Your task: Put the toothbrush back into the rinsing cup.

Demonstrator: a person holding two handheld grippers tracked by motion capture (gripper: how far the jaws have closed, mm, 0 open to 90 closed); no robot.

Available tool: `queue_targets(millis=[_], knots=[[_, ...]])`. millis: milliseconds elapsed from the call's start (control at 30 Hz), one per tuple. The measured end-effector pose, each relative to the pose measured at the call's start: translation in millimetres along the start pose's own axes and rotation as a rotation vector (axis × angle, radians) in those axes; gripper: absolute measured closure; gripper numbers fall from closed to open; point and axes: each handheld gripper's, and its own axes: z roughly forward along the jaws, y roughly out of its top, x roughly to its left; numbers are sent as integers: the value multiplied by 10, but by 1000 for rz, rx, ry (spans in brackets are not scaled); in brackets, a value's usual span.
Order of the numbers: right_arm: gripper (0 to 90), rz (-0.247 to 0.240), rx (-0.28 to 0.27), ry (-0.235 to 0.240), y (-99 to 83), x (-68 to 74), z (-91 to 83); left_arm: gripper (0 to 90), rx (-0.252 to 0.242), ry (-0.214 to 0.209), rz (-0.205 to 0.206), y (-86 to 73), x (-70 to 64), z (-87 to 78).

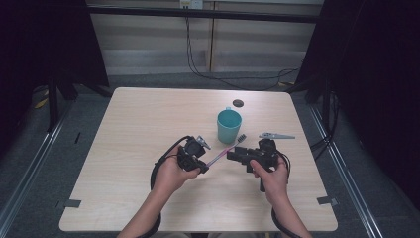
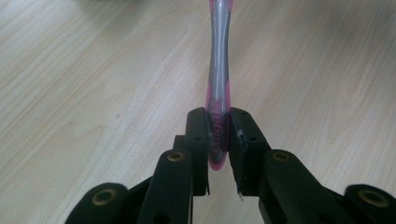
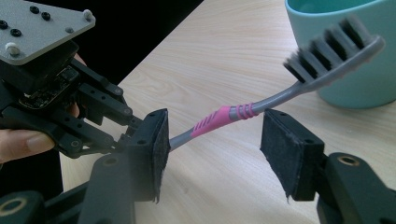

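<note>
pink and grey plastic makes up the toothbrush (image 1: 225, 149), which hangs in the air above the pale wooden desk (image 1: 133, 129), slanting up from the left tongs (image 1: 202, 166) toward the teal cup (image 1: 229, 125). the left tongs are closed on the butt end of the handle; in the left gripper view the two black jaws press on either side of the pink tip of the toothbrush (image 2: 218, 93) and the shaft runs straight away from them over the desk (image 2: 84, 74). the right tongs (image 1: 233, 155) stand wide open around the middle of the handle: in the right gripper view the toothbrush (image 3: 261, 105) passes between the two padded jaws without touching either pad, its pink ribbed grip about midway between them. the dark bristled head rises beyond the right tongs (image 3: 212, 154), just in front of the cup (image 3: 369, 70) wall. the left tongs (image 3: 135, 130) show at the left of that view, with a grey plate on top and a hand behind them.
</note>
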Motion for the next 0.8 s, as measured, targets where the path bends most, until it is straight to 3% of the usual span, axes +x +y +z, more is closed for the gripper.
queue_targets(millis=[367, 800], knots=[[428, 14, 4, -5, 13, 2, 25, 789, -16, -9, 15, 23, -33, 4], [552, 49, -50, 12, 71, 28, 52, 788, -32, -26, -6, 3, -68, 45]])
